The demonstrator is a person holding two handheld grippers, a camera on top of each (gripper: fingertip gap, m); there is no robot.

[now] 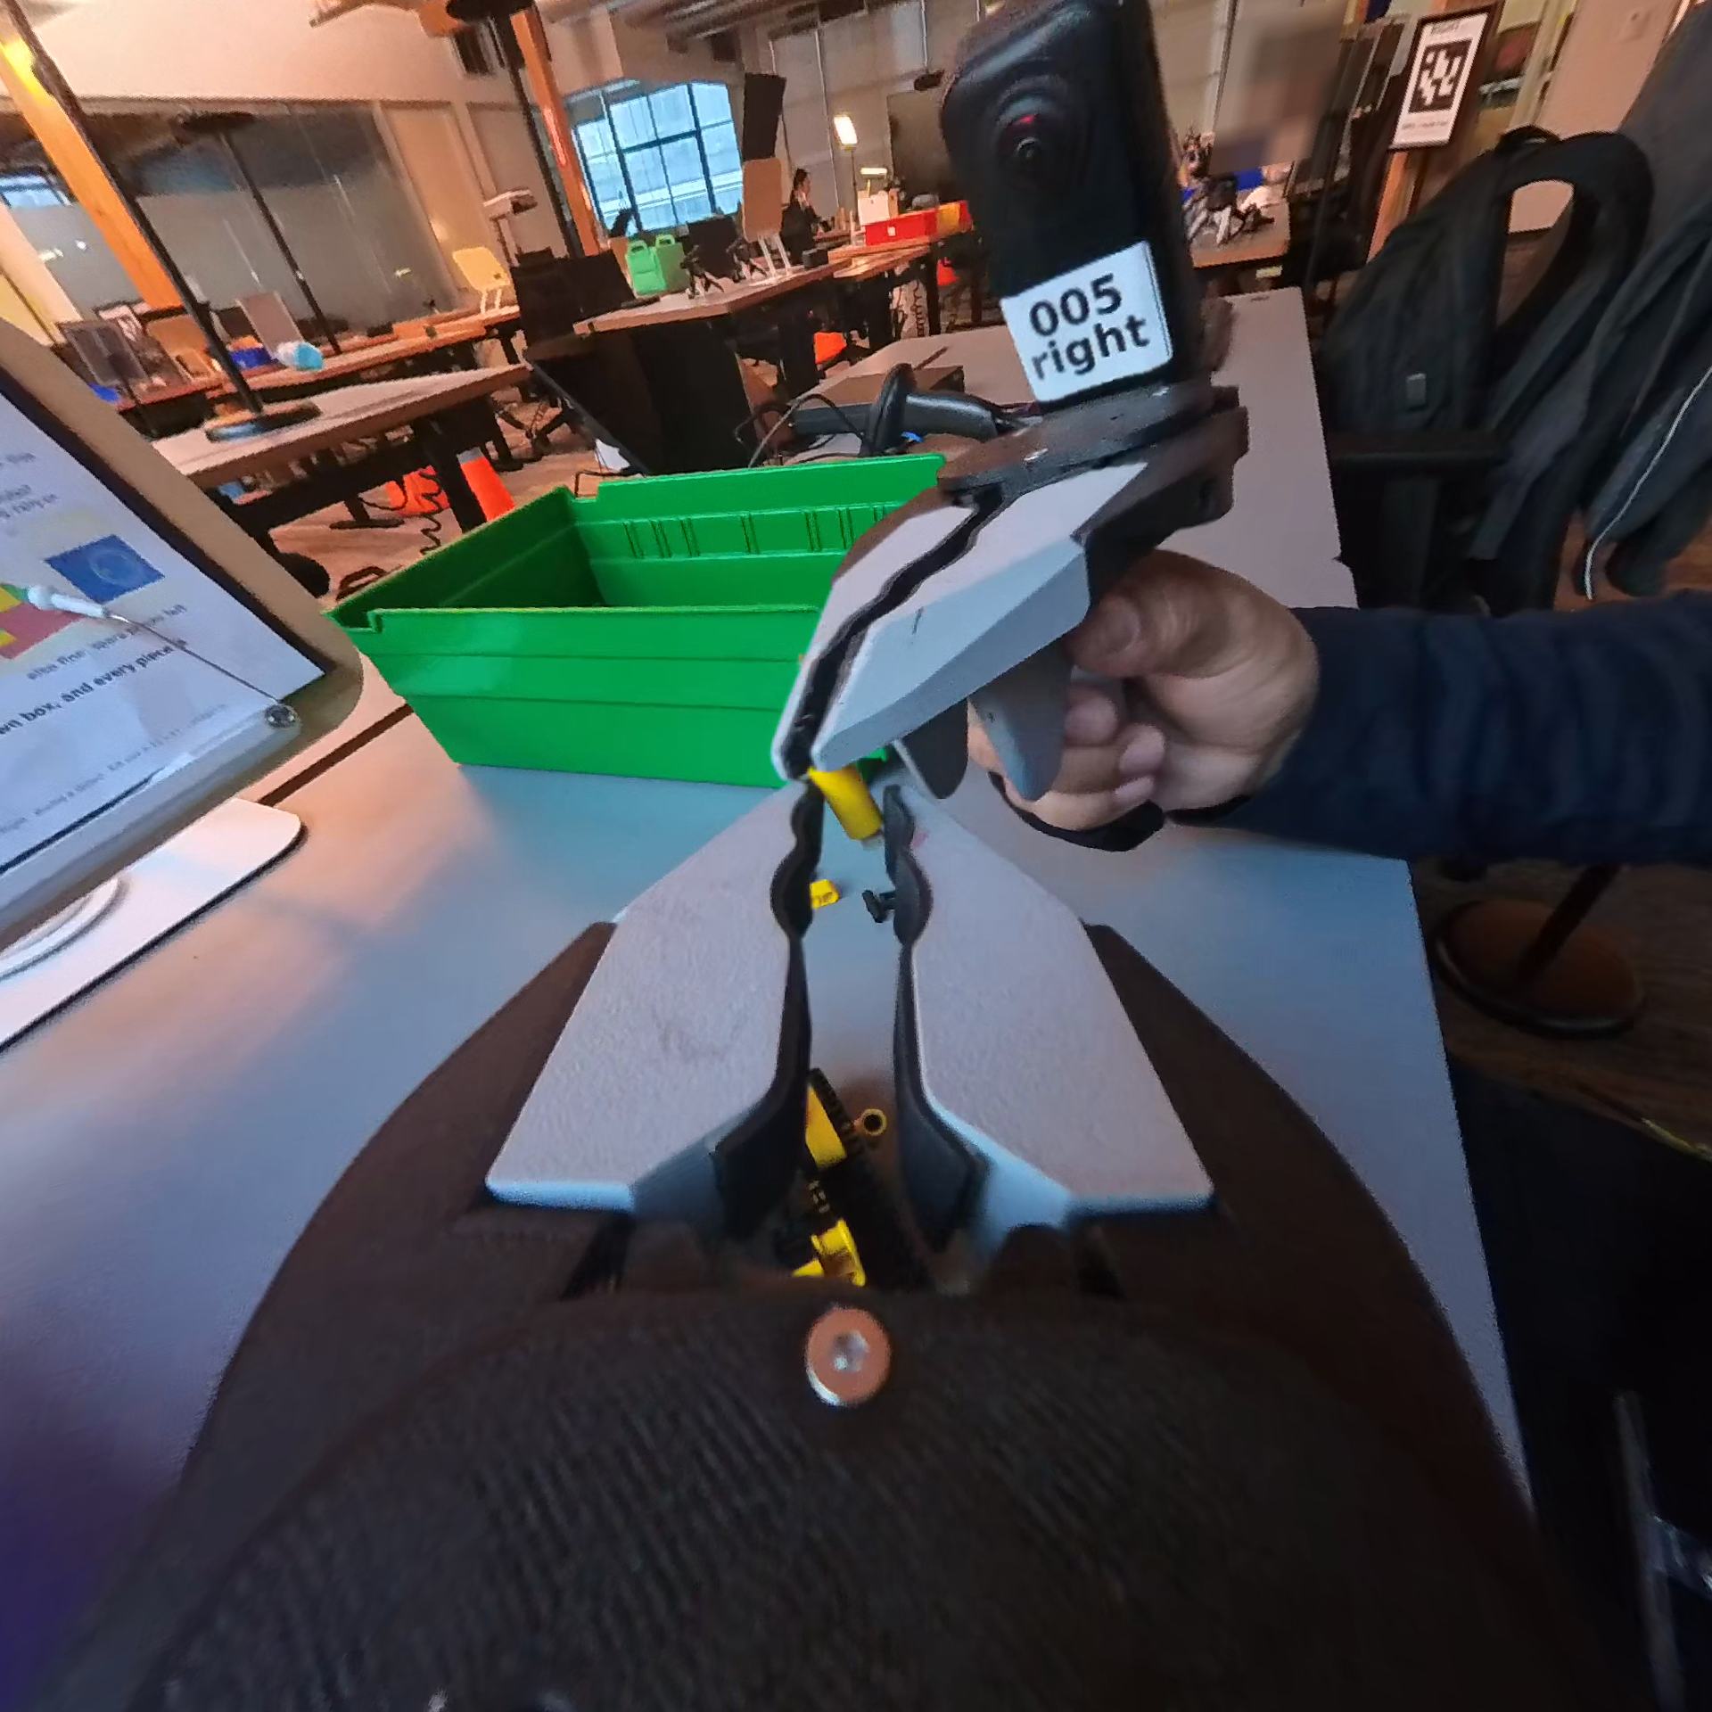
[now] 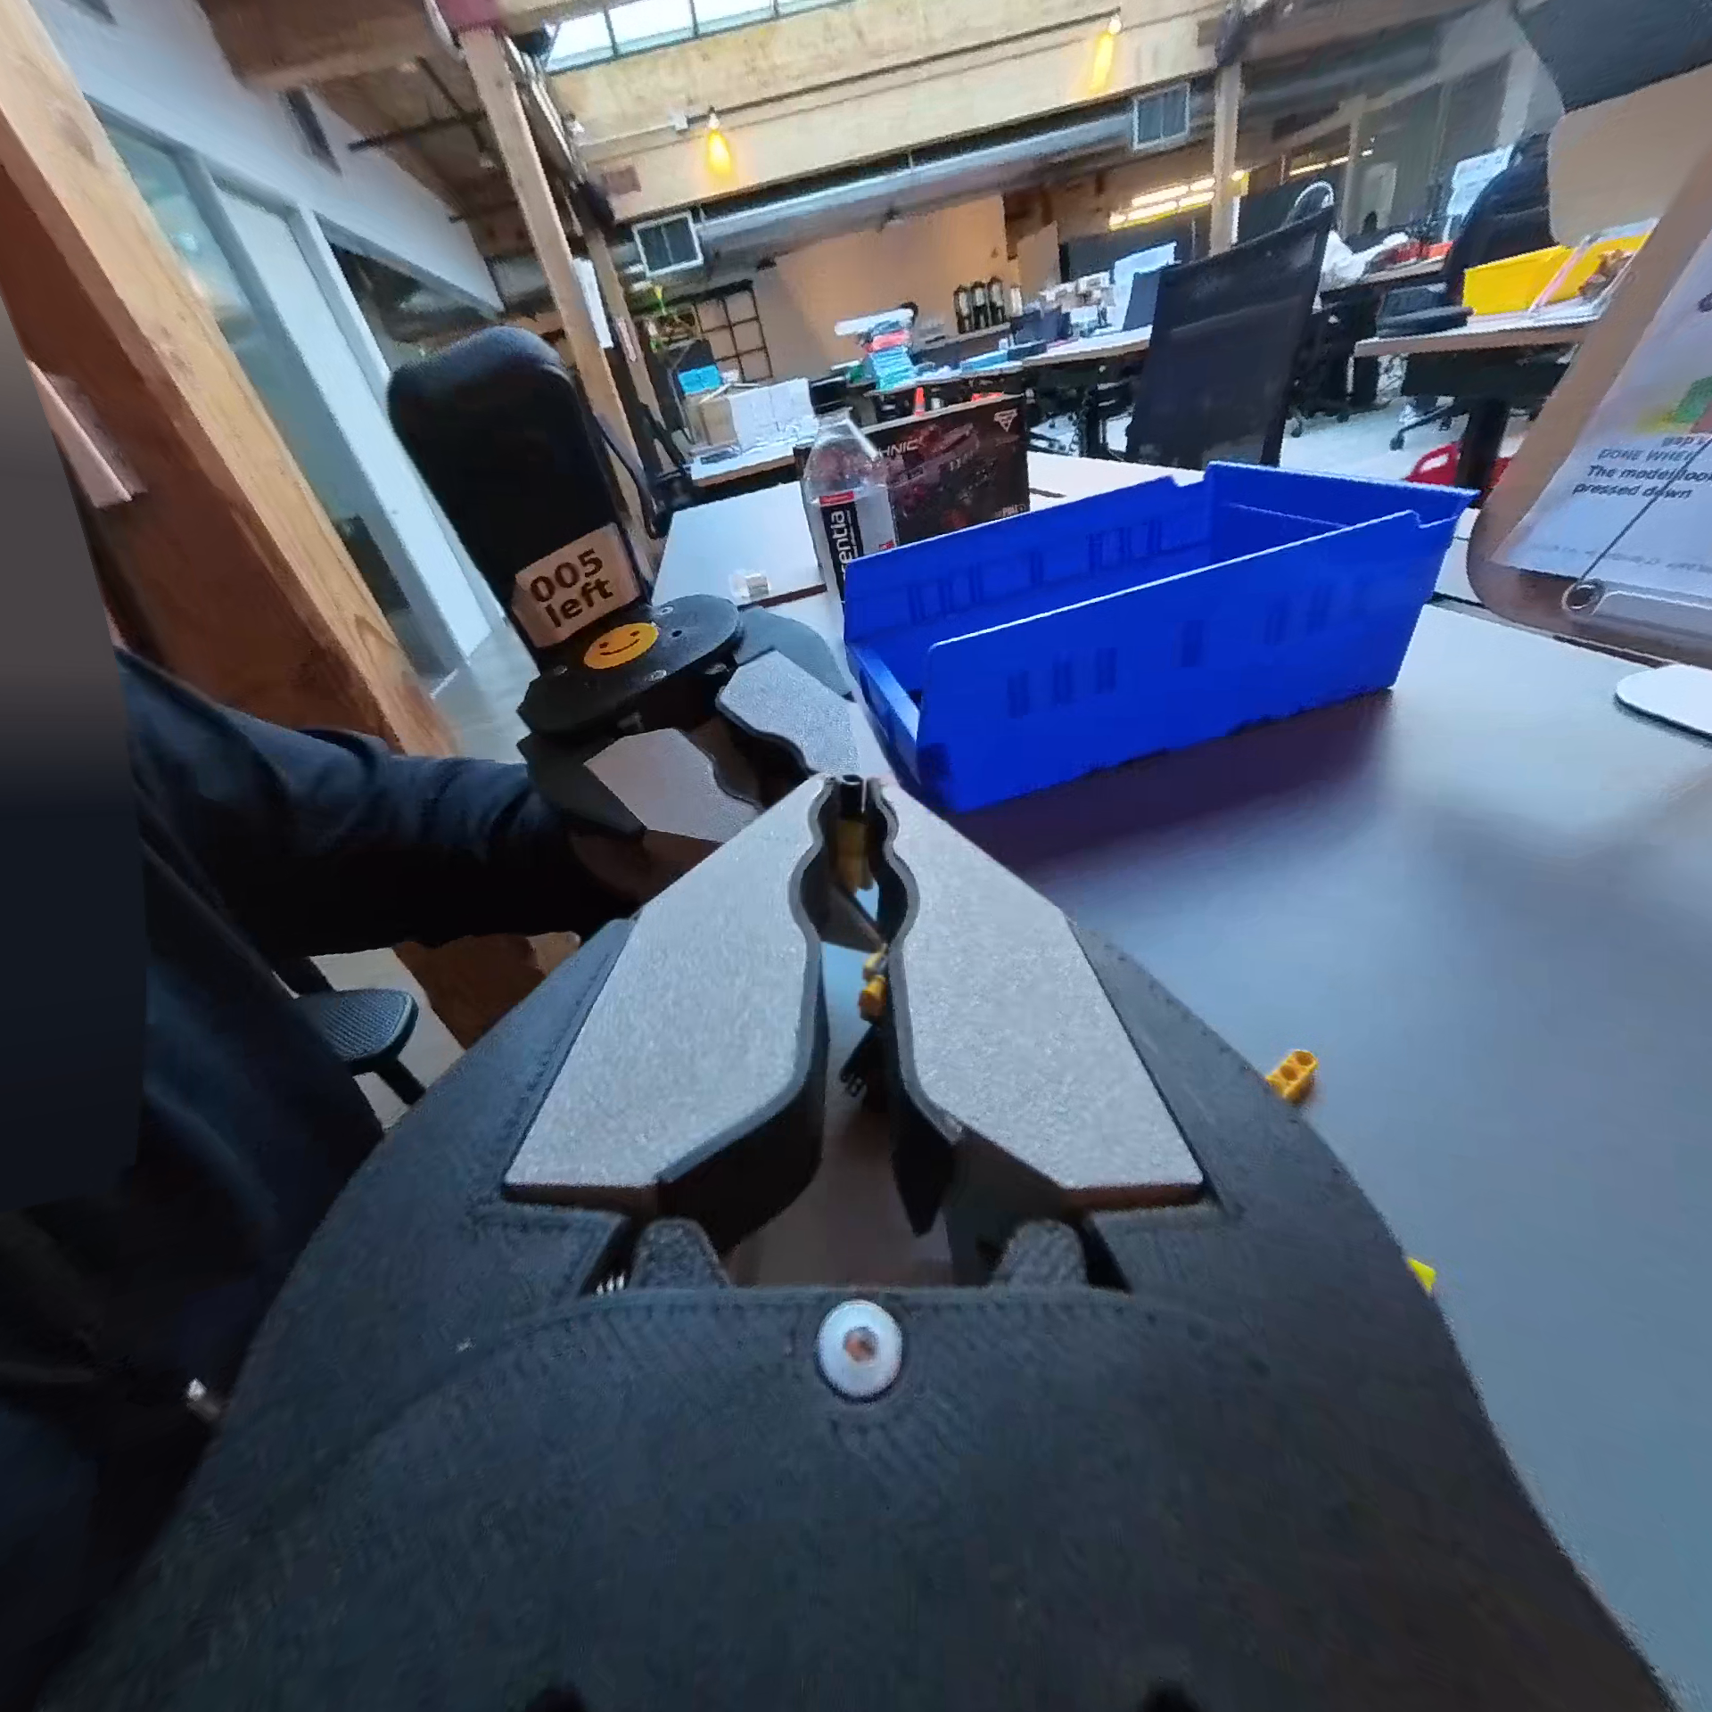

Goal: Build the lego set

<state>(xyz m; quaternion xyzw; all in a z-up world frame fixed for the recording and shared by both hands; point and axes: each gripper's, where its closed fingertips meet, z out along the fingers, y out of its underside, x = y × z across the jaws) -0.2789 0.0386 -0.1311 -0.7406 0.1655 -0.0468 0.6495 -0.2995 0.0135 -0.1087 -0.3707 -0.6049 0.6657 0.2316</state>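
Left wrist view: my right gripper (image 1: 799,771) is clenched on a yellow lego pin (image 1: 845,802), its long axis slanting down toward my left gripper (image 1: 843,815), whose jaws stand slightly apart just beside it. A yellow-black lego assembly (image 1: 834,1195) lies under the left one. The green bin (image 1: 593,667) and the blue bin (image 2: 1158,667) look empty.
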